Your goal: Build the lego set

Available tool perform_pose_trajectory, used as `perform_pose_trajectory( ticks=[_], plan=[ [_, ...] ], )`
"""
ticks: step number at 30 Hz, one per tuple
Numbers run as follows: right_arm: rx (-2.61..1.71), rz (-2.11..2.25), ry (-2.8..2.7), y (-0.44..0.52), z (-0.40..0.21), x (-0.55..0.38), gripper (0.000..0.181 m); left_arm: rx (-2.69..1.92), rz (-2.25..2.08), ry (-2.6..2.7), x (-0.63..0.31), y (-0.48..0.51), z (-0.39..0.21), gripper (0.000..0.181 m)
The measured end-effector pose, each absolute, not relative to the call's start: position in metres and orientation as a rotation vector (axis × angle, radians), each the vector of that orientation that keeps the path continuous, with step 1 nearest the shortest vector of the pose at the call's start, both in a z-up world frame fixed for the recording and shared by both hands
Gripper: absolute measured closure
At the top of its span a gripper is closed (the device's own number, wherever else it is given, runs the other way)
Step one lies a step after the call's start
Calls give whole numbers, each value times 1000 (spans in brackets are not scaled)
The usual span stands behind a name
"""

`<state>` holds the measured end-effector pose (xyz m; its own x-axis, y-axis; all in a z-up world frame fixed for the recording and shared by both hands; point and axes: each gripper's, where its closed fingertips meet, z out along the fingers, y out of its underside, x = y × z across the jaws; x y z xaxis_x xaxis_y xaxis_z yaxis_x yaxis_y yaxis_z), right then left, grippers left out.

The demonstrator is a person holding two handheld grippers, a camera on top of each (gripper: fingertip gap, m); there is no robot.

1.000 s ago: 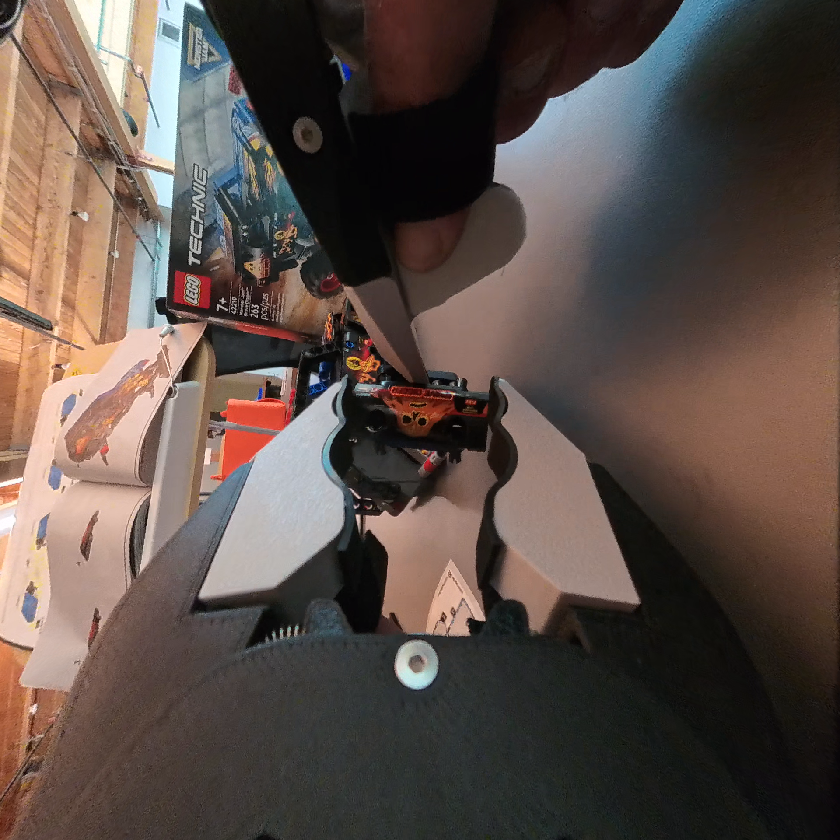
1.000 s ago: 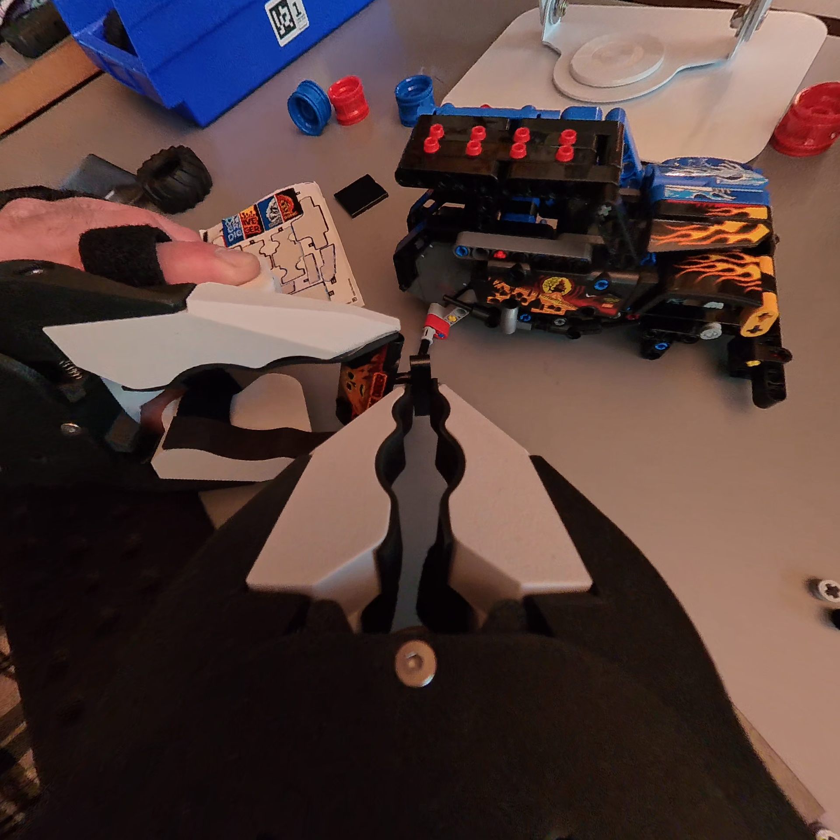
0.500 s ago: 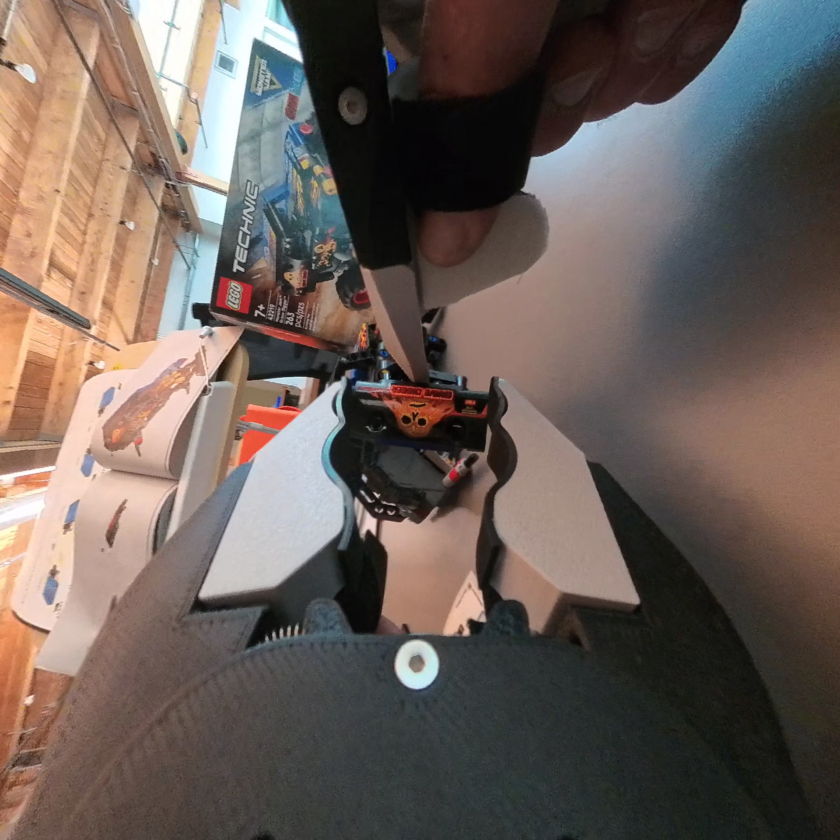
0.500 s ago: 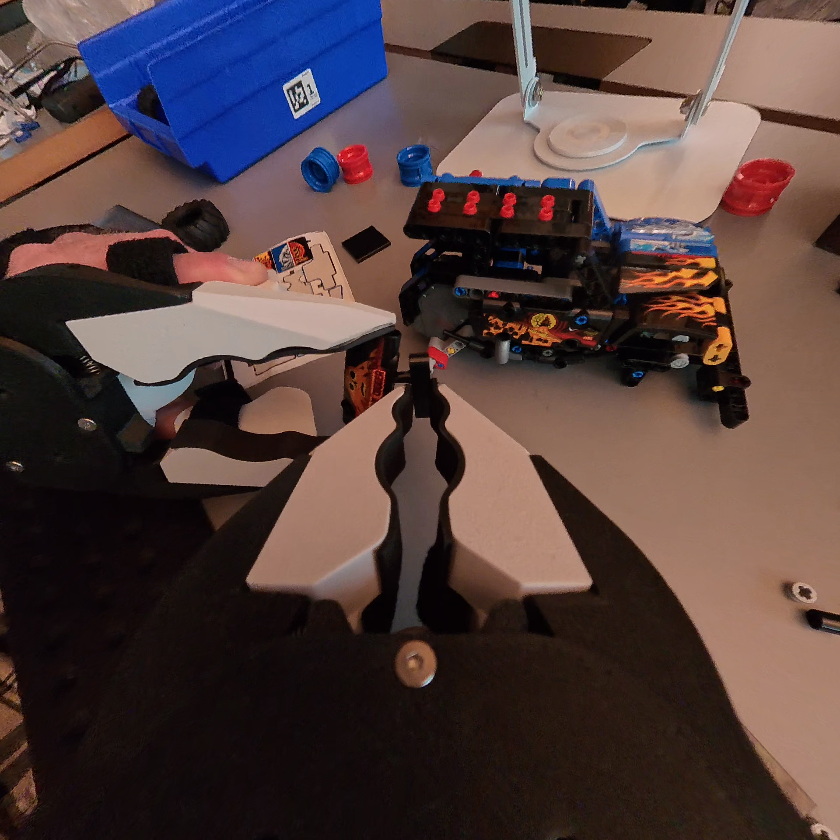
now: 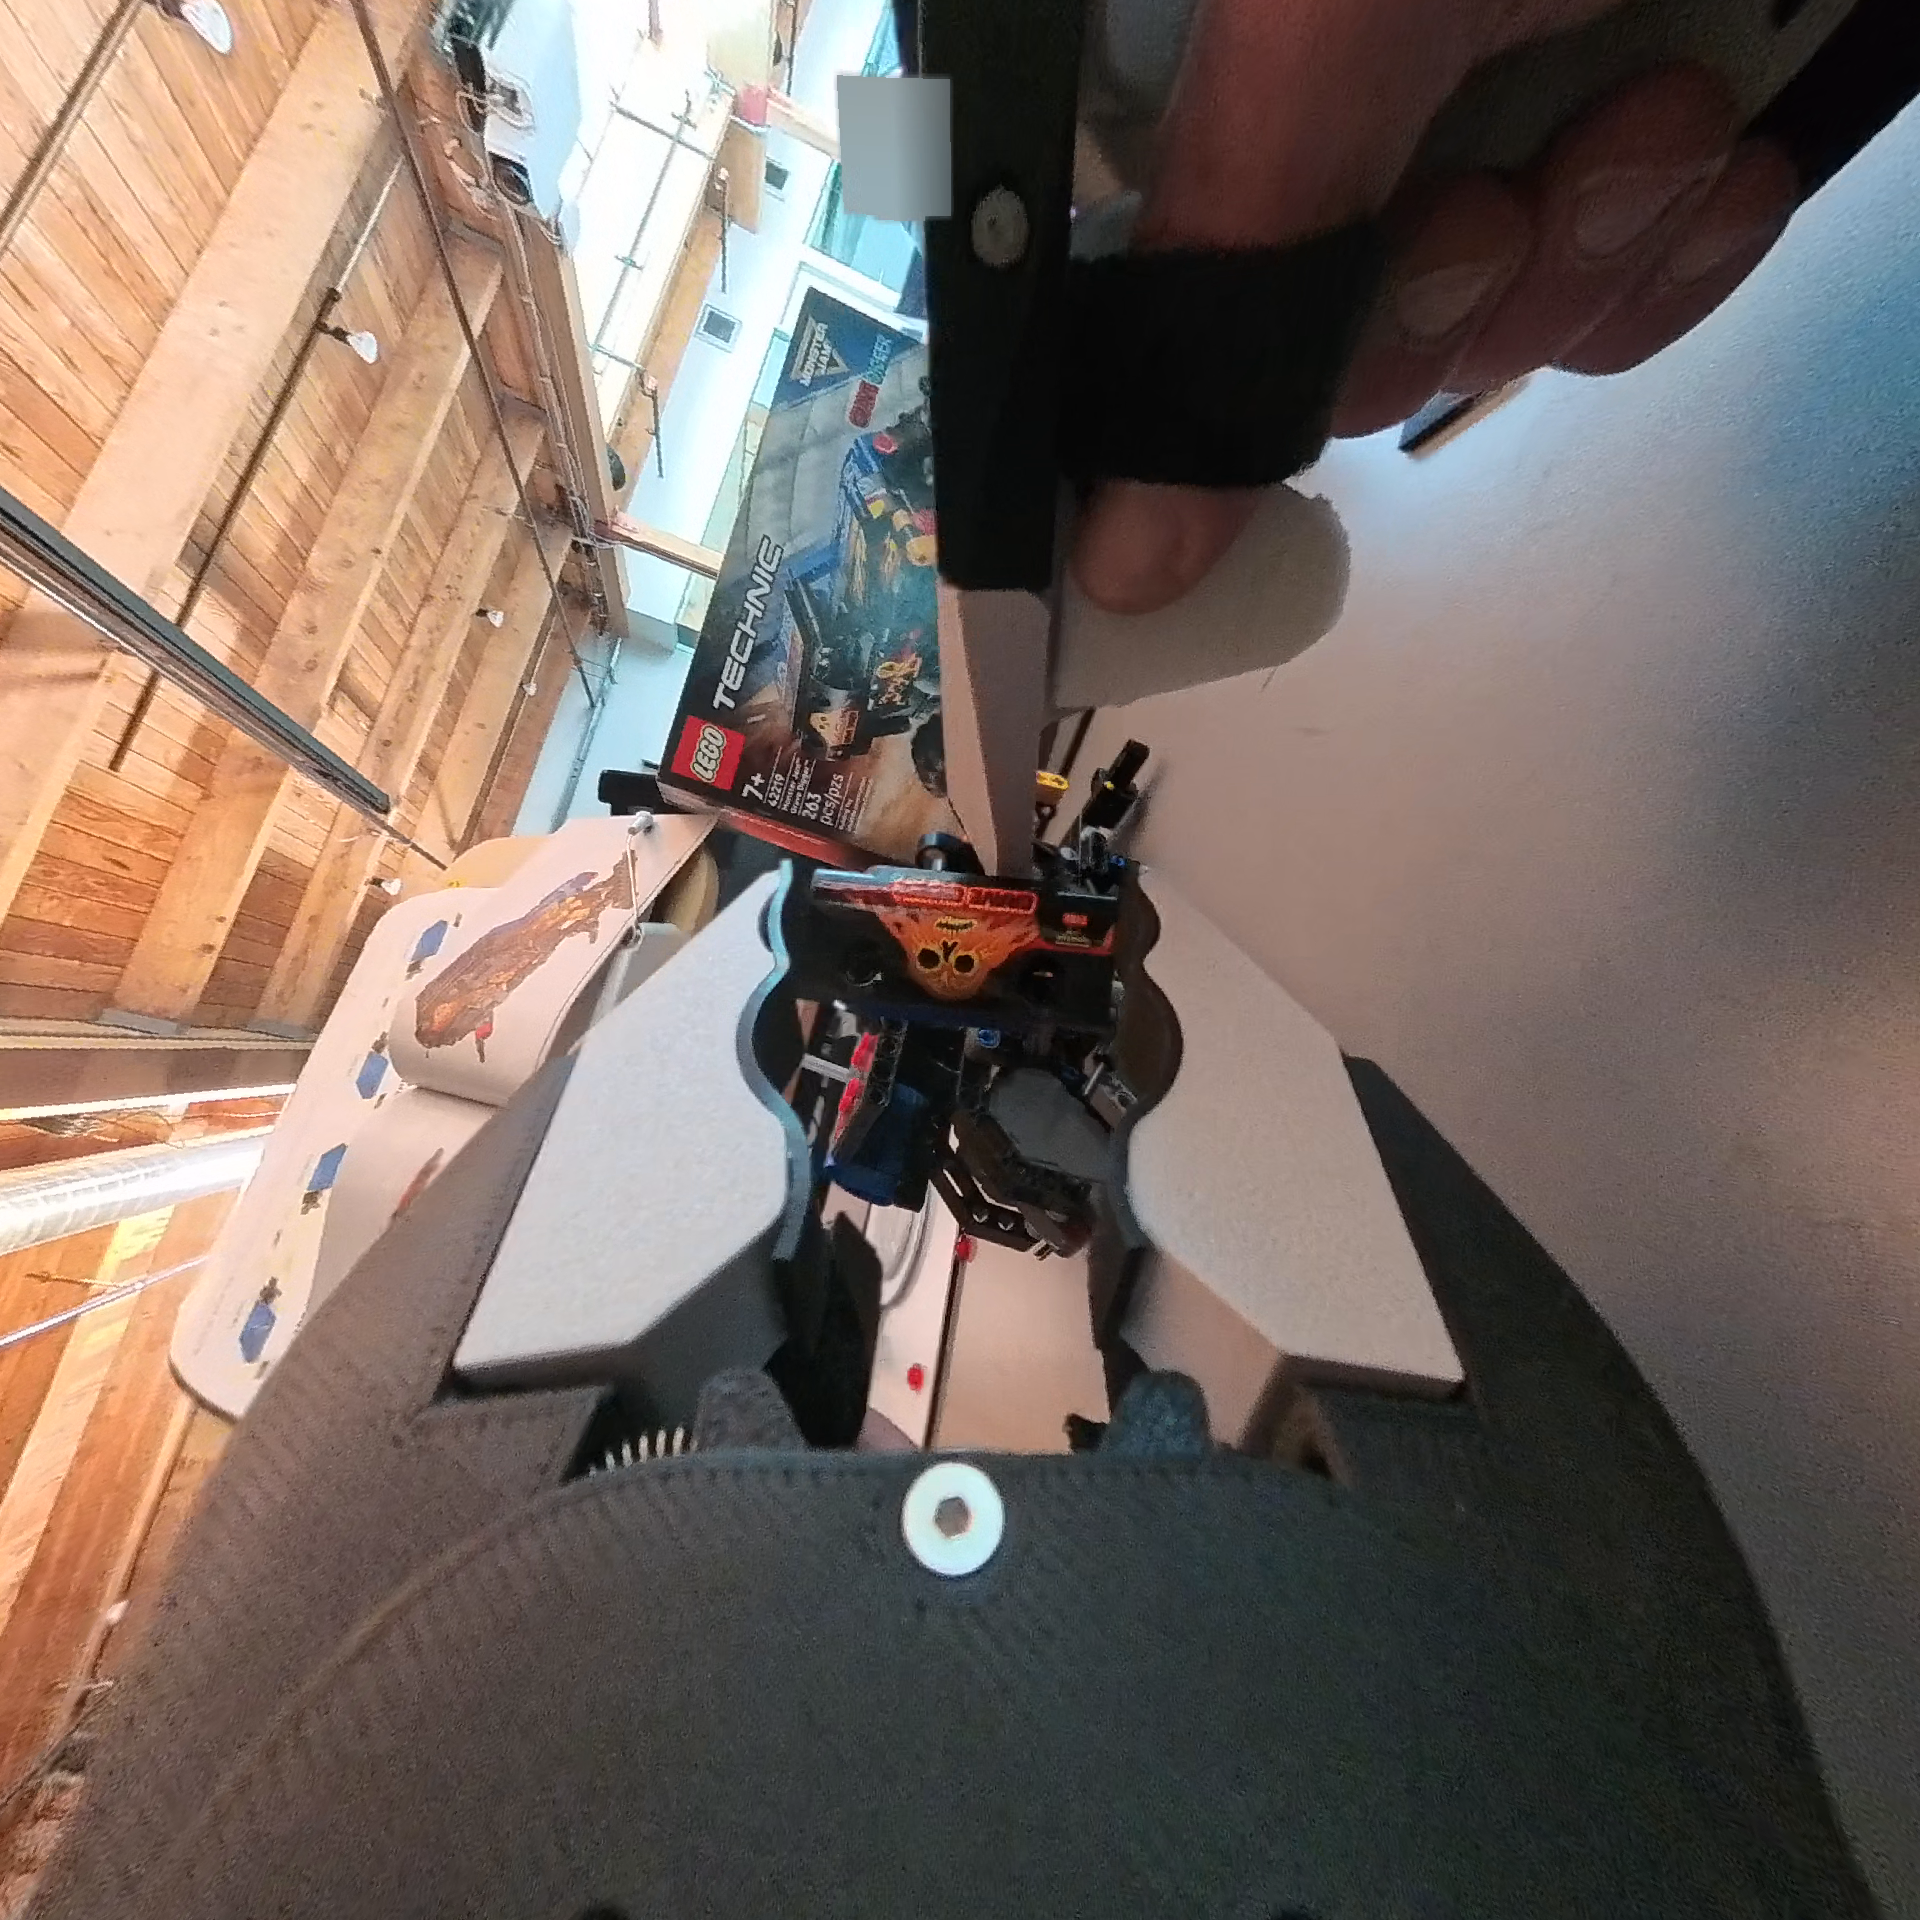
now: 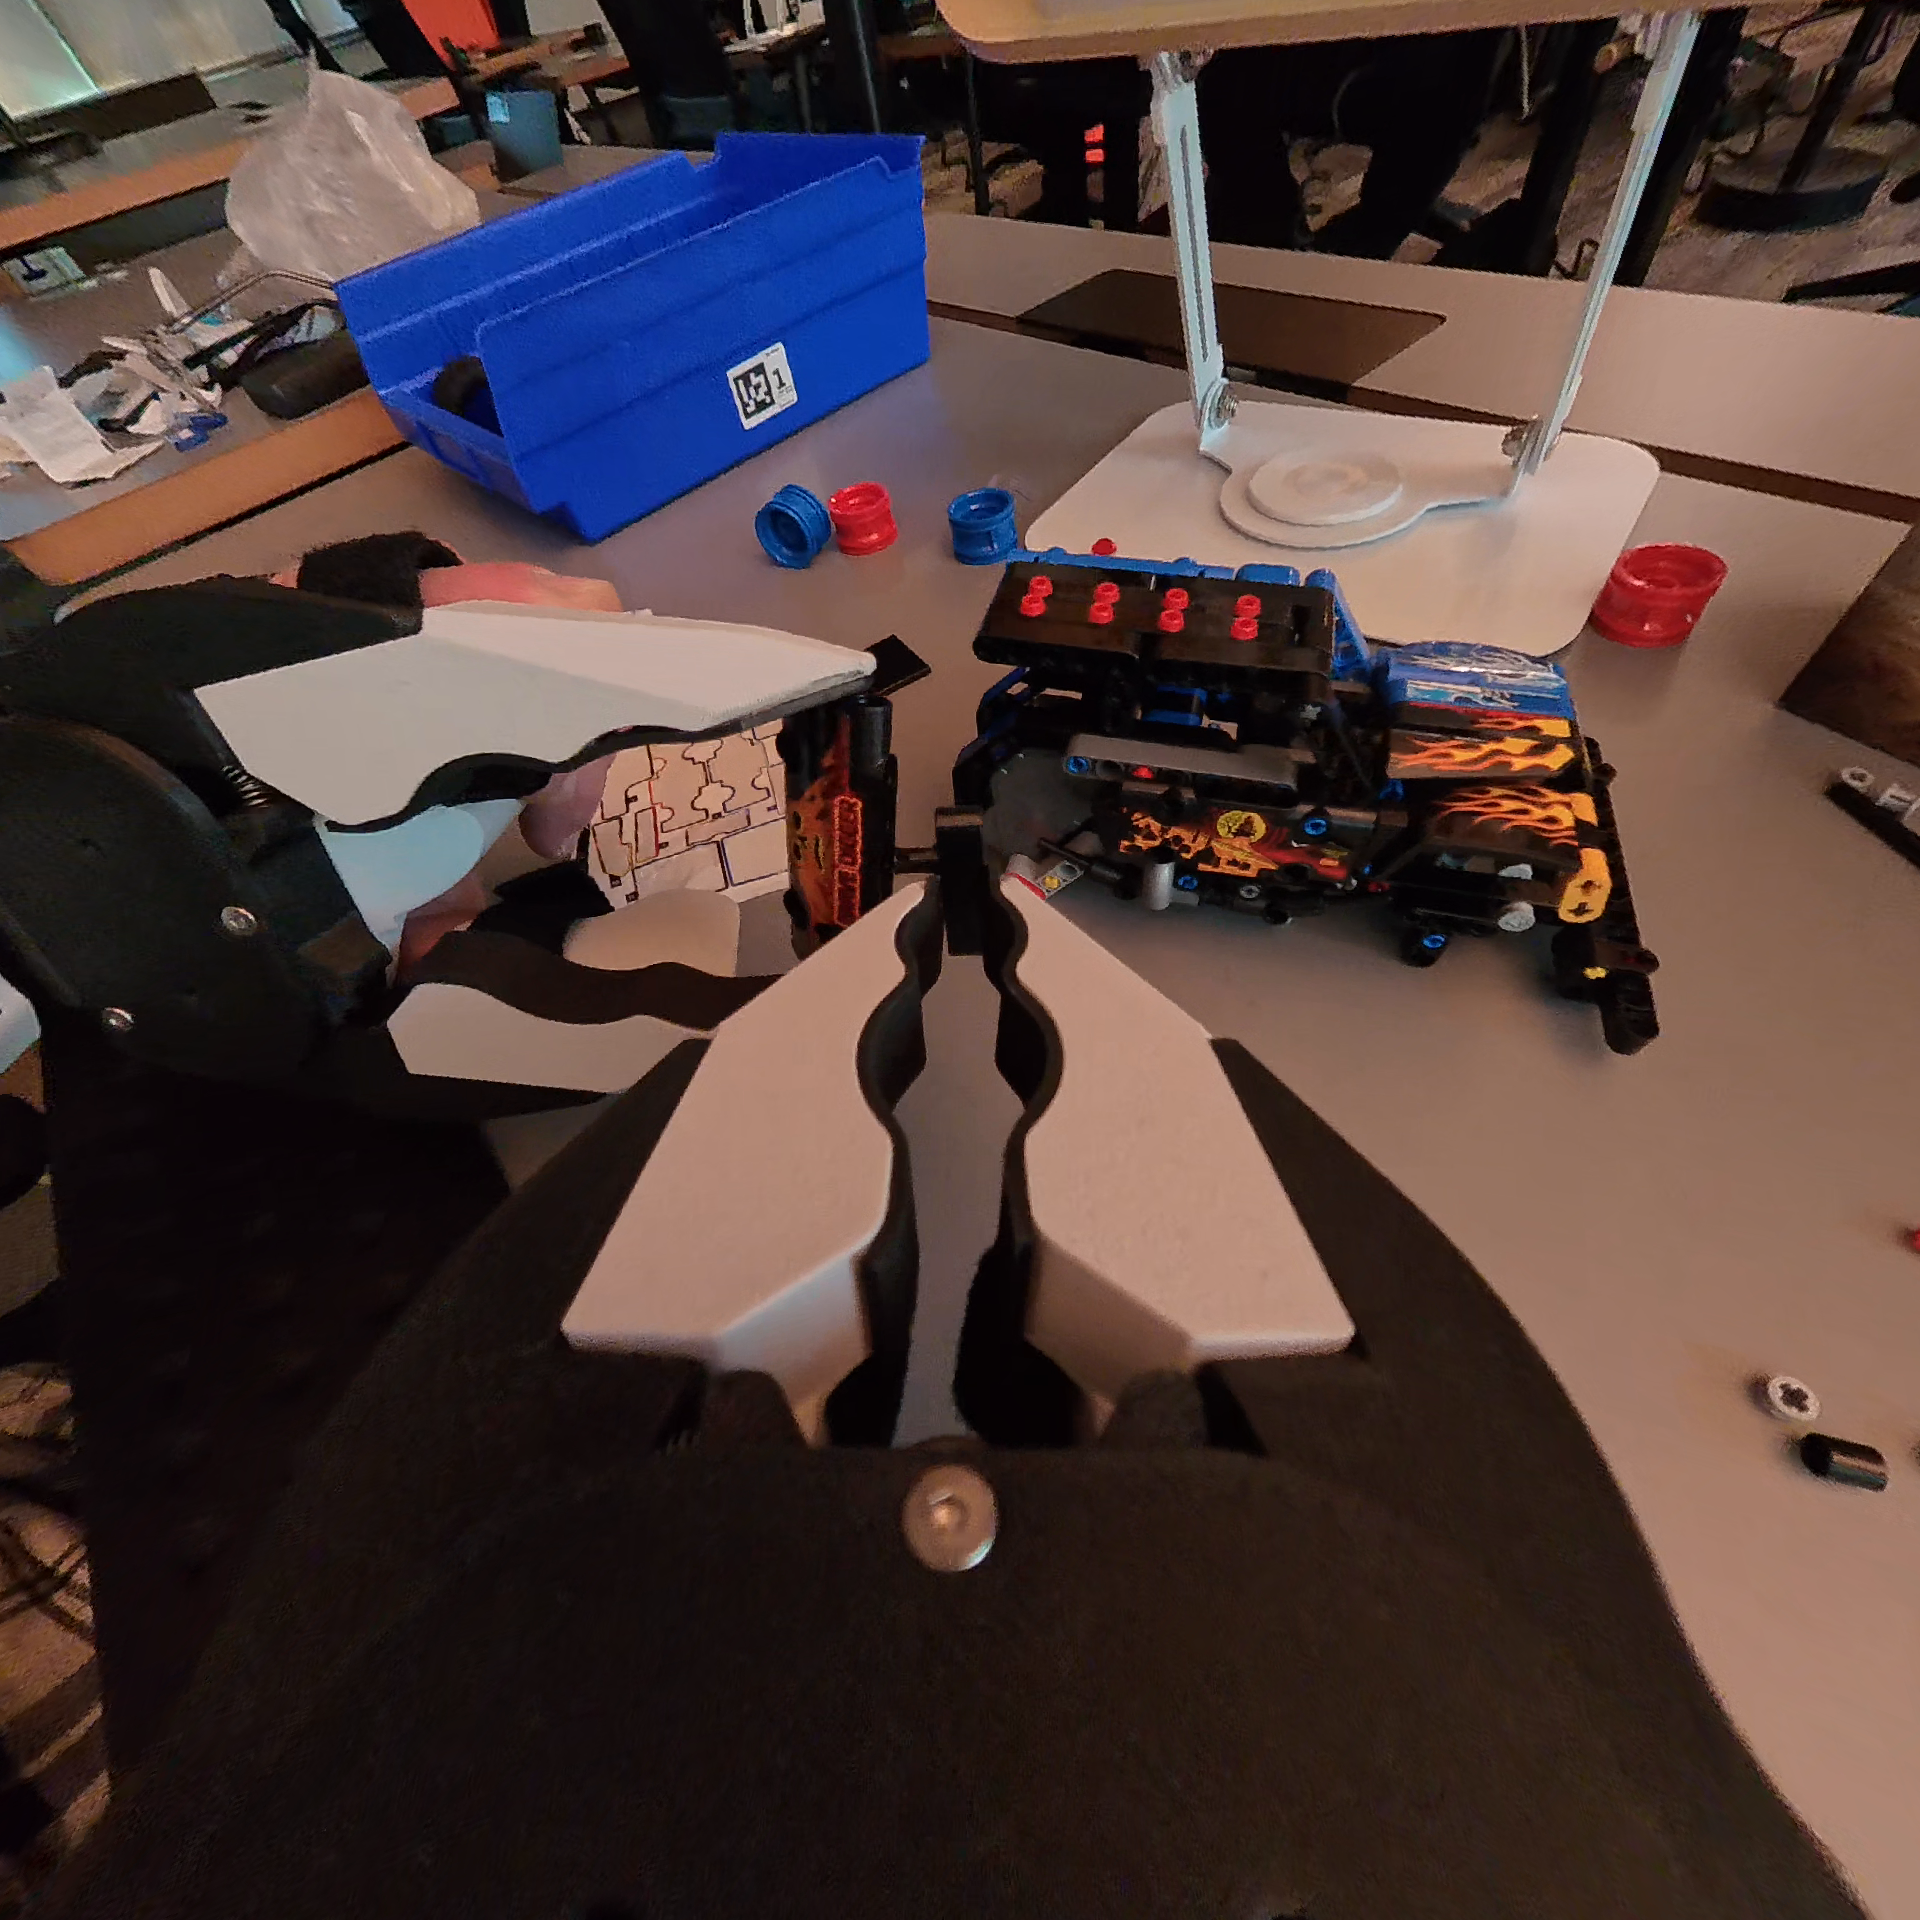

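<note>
While both grippers hold as they did a second ago, the right wrist camera has risen and tipped back: the blue bin (image 6: 665, 322) and the white stand (image 6: 1351, 488) now show in full, where before the stand was cropped at the top edge. The left gripper (image 5: 951, 935) stays clamped across a black panel piece (image 5: 956, 945) bearing an orange flame-and-skull sticker, its pale, matte, scallop-edged fingers (image 5: 665, 1122) pressing either end. The right gripper (image 6: 961, 894) has its jaws drawn nearly together on a small black connector (image 6: 958, 862) — a narrow, blocky part standing upright at the tips, just beside the panel.

The lego truck (image 6: 1299, 769) lies on the smooth grey table (image 6: 1351, 1195), well past the grippers: a black and blue studded body with red pins on top and glossy flame decals along the side. Blue and red ribbed wheel hubs (image 6: 862, 520) sit near the bin, and another red hub (image 6: 1657, 594) lies by the stand's base.

Only the left wrist view shows the set's printed box (image 5: 810, 665) and the open instruction booklet (image 5: 468, 997) — and wooden plank walls behind. Only the right wrist view shows the sticker sheet (image 6: 686, 810) under the left gripper.
</note>
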<state>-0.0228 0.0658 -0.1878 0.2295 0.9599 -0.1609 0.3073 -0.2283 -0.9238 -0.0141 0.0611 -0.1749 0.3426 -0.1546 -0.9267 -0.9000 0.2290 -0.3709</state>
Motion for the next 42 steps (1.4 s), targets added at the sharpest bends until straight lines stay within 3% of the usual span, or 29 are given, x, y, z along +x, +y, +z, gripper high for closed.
perform_pose_trajectory(
  ticks=[24,42],
  plan=[
    [-1667,767,-1147,84,-188,-16,177,-1334,871,1103,-12,81,-178,123],
    [-1645,939,-1197,78,-190,-15,177,-1364,791,1091,-8,77,-180,124]
  ],
)
